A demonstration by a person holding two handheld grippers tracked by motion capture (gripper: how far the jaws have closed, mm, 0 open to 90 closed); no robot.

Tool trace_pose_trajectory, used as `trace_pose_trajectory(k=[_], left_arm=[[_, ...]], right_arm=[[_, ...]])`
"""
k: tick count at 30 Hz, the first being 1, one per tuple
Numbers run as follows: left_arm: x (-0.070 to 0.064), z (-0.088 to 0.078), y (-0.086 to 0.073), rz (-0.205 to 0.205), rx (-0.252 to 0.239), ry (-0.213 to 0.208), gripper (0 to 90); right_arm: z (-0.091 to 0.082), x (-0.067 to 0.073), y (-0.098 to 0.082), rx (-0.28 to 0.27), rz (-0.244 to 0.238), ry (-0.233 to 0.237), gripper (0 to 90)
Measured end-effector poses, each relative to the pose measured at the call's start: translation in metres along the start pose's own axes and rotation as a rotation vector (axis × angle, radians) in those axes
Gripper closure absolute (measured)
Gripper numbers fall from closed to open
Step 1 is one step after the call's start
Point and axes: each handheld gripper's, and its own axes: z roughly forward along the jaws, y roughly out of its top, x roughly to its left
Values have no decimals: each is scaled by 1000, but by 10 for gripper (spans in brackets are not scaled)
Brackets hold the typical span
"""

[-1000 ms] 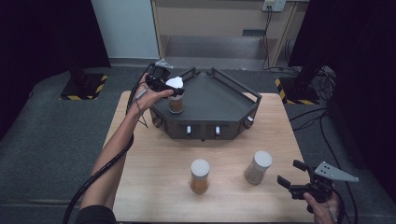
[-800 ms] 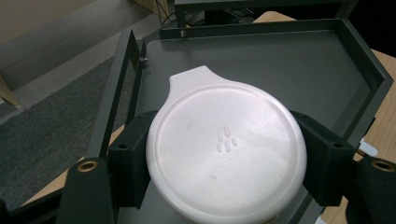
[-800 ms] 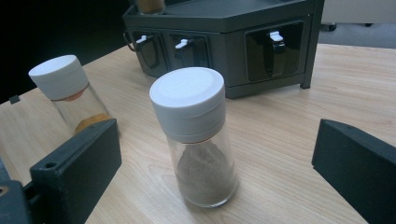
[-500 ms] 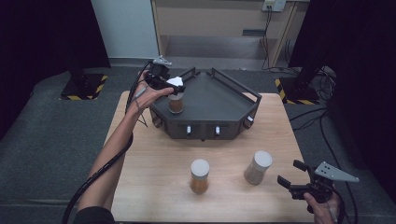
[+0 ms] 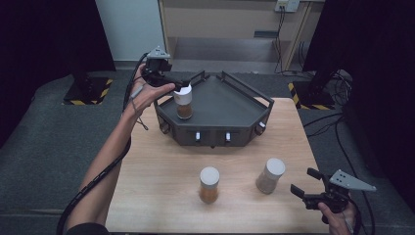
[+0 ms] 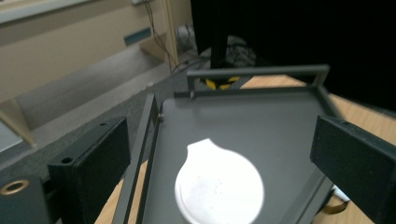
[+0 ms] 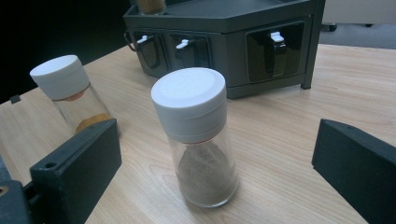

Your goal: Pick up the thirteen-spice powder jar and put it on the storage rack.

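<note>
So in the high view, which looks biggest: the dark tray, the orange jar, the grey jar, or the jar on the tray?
1. Dark tray, by far the biggest.
2. Orange jar, grey jar and jar on the tray look about alike; the last sits farther from the camera, so I won't rank them.

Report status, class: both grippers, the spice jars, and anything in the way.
Left gripper jaws just opened, jar on rack released, upright. Right gripper open, facing grey-spice jar. Orange-spice jar waits on table. Path clear.
</note>
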Motion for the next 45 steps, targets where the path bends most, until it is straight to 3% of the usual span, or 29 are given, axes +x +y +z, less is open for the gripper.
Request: trace_pose_trajectory(k=[11, 21, 24, 29, 36, 45], left_arm=[[-12, -31, -7, 53, -78, -31, 38], [-27, -52, -20, 88, -138, -97, 38], [-31, -58, -30, 78, -169, -126, 37], [-40, -67, -42, 96, -188, -155, 37], [-50, -82, -63, 99, -231, -172, 38], [-70, -98, -87, 136, -239, -156, 38]], right_arm=[[1, 1, 1, 6, -3, 1, 19], [2, 1, 1, 8, -5, 2, 19], [2, 2, 2, 8, -7, 3, 19], [2, 2, 2, 9, -7, 4, 19], [2, 2, 2, 7, -9, 4, 19], [2, 3, 2, 9, -11, 4, 20]])
